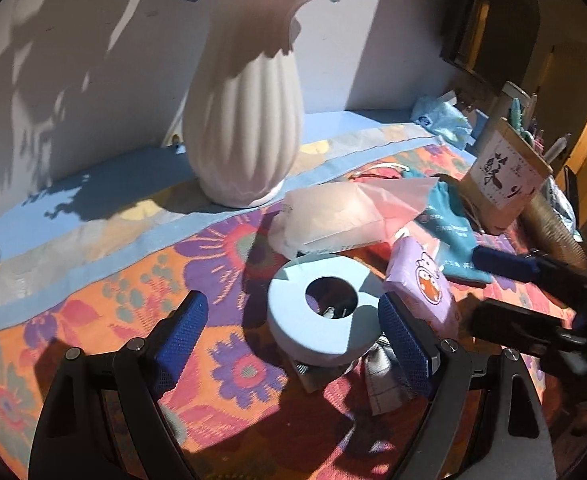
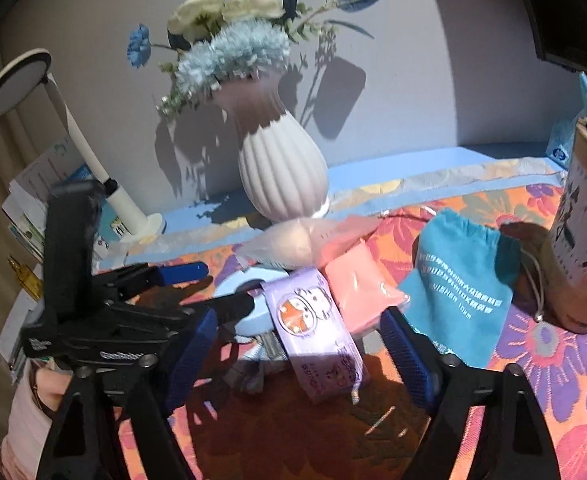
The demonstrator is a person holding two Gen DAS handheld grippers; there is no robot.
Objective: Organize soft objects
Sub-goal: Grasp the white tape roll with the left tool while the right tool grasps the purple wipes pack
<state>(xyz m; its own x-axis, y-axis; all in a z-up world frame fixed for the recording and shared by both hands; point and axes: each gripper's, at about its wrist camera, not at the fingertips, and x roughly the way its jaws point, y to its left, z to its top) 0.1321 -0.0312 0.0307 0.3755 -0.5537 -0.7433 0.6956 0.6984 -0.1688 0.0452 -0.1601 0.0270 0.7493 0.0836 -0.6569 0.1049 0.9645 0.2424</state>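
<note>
A purple tissue pack (image 2: 317, 332) with a cartoon print lies between the pads of my right gripper (image 2: 299, 354), which is open, with a gap on both sides. It leans on a light blue ring-shaped piece (image 1: 321, 312). My left gripper (image 1: 293, 340) is open around that ring, its right pad close to the rim. A pink pack (image 2: 357, 292) and a teal drawstring pouch (image 2: 453, 292) lie just behind. The tissue pack (image 1: 421, 284) and the right gripper (image 1: 476, 286) also show in the left wrist view. The left gripper (image 2: 217, 286) shows in the right wrist view.
A ribbed white vase (image 1: 241, 120) of flowers stands at the back on a flowered tablecloth (image 1: 133, 300). A pale plastic bag (image 1: 345, 216) lies before it. A brown holder with pens (image 1: 505, 176) is at the right, a white desk lamp (image 2: 93, 160) at the left. Checked cloth (image 1: 381, 376) lies under the ring.
</note>
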